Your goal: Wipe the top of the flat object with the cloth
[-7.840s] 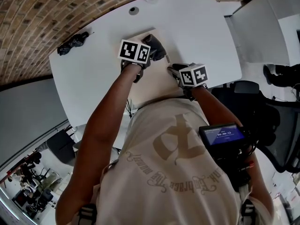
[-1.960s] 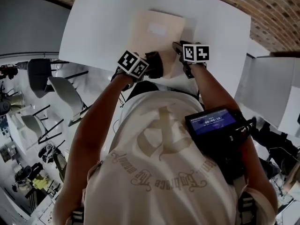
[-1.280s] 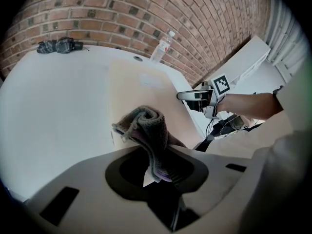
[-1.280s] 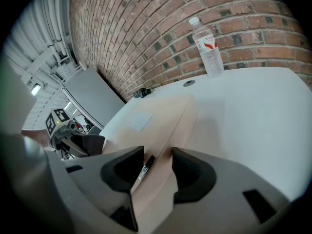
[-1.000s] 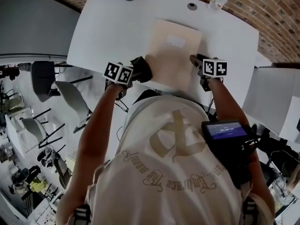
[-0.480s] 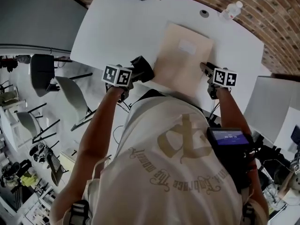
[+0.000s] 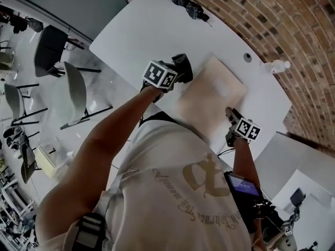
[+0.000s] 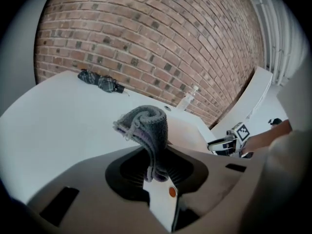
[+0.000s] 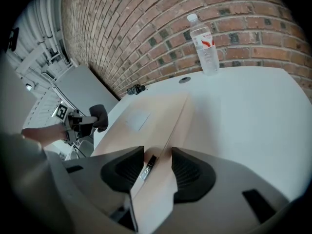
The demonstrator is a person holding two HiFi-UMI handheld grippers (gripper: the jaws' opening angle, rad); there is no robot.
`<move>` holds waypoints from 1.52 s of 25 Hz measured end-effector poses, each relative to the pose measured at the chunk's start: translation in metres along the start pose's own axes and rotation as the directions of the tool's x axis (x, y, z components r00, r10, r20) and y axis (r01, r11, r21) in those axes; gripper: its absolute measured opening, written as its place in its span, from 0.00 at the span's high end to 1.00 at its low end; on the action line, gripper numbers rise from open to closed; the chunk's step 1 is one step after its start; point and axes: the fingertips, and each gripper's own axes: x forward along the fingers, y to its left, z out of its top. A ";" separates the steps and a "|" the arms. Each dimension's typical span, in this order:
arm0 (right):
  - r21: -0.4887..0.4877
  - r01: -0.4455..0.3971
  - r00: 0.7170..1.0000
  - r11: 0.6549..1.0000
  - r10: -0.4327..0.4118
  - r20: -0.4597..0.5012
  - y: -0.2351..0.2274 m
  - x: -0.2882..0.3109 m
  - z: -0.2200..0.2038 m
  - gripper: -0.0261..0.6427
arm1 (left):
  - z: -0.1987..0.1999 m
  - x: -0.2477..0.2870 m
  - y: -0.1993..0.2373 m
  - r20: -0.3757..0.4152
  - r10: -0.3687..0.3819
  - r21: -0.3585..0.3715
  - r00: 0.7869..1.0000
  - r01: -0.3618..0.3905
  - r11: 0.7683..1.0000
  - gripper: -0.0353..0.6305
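Your left tongs (image 8: 157,172) clamp the cloth (image 8: 146,123); your right tongs (image 9: 158,167) clamp the flat object (image 7: 212,95) by its edge. On the worktop (image 7: 141,30), the flat object lies at 4 o'clock from the cloth in the head view, its long axis running 1 to 7 o'clock.

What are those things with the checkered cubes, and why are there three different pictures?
There is no robot here. A person holds a pair of tongs in each hand, and the cubes with squares are part of the tongs. One picture comes from a camera on the person's head, looking down. The other two come from small cameras riding on each pair of tongs, looking along them. The left tongs pinch a grey cloth. The right tongs pinch the edge of a flat tan object, which rests on a white table. A water bottle stands on the table near the brick wall. A dark bundle lies at the table's far side.
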 end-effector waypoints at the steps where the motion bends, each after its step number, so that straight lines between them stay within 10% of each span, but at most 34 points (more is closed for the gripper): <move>1: 0.001 0.002 1.000 1.000 -0.002 -0.004 0.001 0.000 0.000 0.68 | 0.007 0.007 0.005 0.005 0.022 0.019 1.000 -0.022 1.000 0.80; 18: 0.032 0.063 0.998 0.997 -0.063 0.008 0.003 -0.003 0.001 0.68 | 0.089 0.116 0.042 0.032 0.126 0.297 0.991 -0.130 0.946 0.80; 28: 0.030 0.062 0.998 0.998 -0.062 0.000 0.004 -0.002 0.001 0.68 | 0.092 0.140 0.017 -0.048 -0.046 0.298 0.998 0.058 0.953 0.80; 38: 0.039 0.050 0.999 0.998 -0.049 -0.018 0.003 -0.002 -0.001 0.68 | 0.059 0.125 -0.008 -0.145 -0.188 0.347 0.971 0.228 0.910 0.81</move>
